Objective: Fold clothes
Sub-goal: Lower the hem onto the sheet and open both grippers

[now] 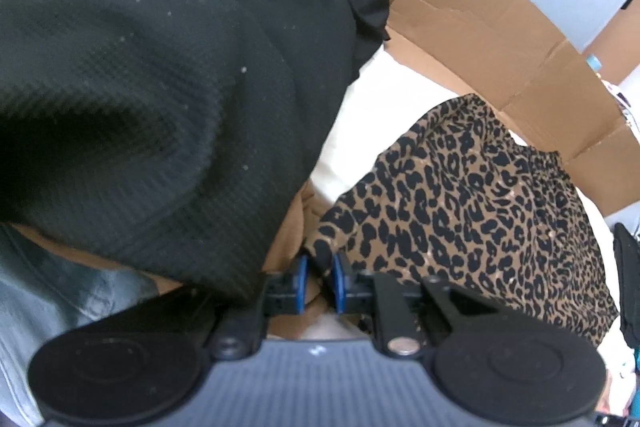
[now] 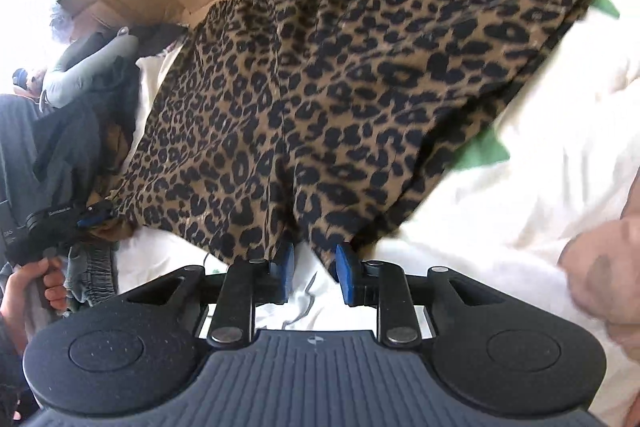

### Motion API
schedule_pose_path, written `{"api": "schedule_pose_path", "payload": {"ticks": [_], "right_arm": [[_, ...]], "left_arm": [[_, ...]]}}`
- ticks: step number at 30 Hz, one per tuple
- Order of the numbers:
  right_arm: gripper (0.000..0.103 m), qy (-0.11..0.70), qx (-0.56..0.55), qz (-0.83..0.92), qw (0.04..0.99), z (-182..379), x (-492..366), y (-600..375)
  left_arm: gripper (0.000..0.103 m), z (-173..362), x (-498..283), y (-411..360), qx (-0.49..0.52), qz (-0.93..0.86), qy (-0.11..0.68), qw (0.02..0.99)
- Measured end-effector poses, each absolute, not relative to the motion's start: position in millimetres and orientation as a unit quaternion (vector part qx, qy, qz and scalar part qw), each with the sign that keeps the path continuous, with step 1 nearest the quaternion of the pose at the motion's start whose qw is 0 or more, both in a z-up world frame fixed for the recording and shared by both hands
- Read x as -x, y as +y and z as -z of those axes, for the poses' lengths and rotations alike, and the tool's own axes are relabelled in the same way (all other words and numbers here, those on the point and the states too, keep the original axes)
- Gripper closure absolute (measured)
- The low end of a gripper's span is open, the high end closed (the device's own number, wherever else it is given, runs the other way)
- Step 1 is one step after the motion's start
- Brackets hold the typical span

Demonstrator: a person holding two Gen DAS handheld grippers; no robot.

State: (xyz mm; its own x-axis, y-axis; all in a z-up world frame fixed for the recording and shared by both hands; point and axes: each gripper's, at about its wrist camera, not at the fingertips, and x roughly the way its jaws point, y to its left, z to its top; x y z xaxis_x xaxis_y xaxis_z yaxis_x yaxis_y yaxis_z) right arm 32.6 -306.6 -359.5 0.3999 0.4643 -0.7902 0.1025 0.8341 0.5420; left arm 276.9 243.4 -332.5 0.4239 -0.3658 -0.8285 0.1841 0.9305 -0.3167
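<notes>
A leopard-print garment [image 2: 340, 87] lies spread on a white sheet [image 2: 540, 147]; in the left wrist view it [image 1: 472, 211] fills the right half. My right gripper [image 2: 315, 265] stands open at its near hem, and white sheet shows between the blue pads [image 2: 345, 269]. The left gripper [image 1: 320, 277] is at the garment's left corner, its blue pads [image 1: 302, 273] slightly apart; the corner's tip reaches between them without being pinched. From the right wrist view, that left gripper [image 2: 94, 215] sits at the cloth's left corner, held by a hand [image 2: 40, 283].
A black waffle-knit garment [image 1: 140, 87] is heaped close at the left. Brown cardboard flaps [image 1: 480, 19] stand behind the sheet. Grey and dark clothes [image 2: 72, 131] pile at the left. Green cloth [image 2: 480, 151] shows under the leopard garment. A blurred hand [image 2: 600, 267] is at the right.
</notes>
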Motion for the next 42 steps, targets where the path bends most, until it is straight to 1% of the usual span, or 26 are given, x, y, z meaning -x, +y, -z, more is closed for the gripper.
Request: {"api": "schedule_pose_path", "payload": {"ticks": [5, 11, 17, 26, 32, 34, 36, 39, 40, 42], "right_arm": [[0.078, 0.525, -0.235, -0.137, 0.806, 351.0, -40.8, -305.6], [0.078, 0.519, -0.220, -0.135, 0.815, 347.4, -49.1, -306.0], [0.078, 0.518, -0.202, -0.128, 0.821, 349.0, -59.3, -309.3], [0.078, 0.530, -0.156, -0.138, 0.822, 361.9, -81.4, -294.0], [0.078, 0.567, -0.109, -0.129, 0.806, 383.3, -90.7, -288.1], [0.075, 0.585, -0.093, -0.125, 0.796, 387.4, -91.2, -290.8], [0.075, 0.601, -0.084, -0.129, 0.784, 382.1, -92.8, -297.9], [0.073, 0.618, -0.076, -0.154, 0.767, 359.7, -102.0, -310.2], [0.070, 0.621, -0.068, -0.163, 0.764, 348.5, -108.4, -313.3], [0.067, 0.622, -0.076, -0.159, 0.763, 324.6, -131.8, -319.5]], "left_arm": [[0.084, 329.3, -276.1, 239.0, 0.071, 0.179, 0.500, 0.844], [0.084, 311.9, -264.0, 230.4, 0.031, 0.186, 0.488, 0.852], [0.075, 301.2, -263.5, 221.8, -0.015, 0.211, 0.473, 0.855], [0.072, 321.8, -288.1, 204.5, -0.017, 0.208, 0.492, 0.845], [0.072, 336.4, -294.1, 194.3, -0.038, 0.201, 0.509, 0.836], [0.073, 339.6, -295.4, 194.2, -0.046, 0.198, 0.514, 0.833], [0.075, 338.5, -296.0, 193.9, -0.049, 0.193, 0.519, 0.831], [0.073, 326.7, -294.1, 194.3, -0.040, 0.190, 0.518, 0.833], [0.072, 321.6, -293.3, 194.8, -0.034, 0.189, 0.516, 0.835], [0.070, 310.0, -292.4, 195.3, -0.022, 0.187, 0.515, 0.836]]}}
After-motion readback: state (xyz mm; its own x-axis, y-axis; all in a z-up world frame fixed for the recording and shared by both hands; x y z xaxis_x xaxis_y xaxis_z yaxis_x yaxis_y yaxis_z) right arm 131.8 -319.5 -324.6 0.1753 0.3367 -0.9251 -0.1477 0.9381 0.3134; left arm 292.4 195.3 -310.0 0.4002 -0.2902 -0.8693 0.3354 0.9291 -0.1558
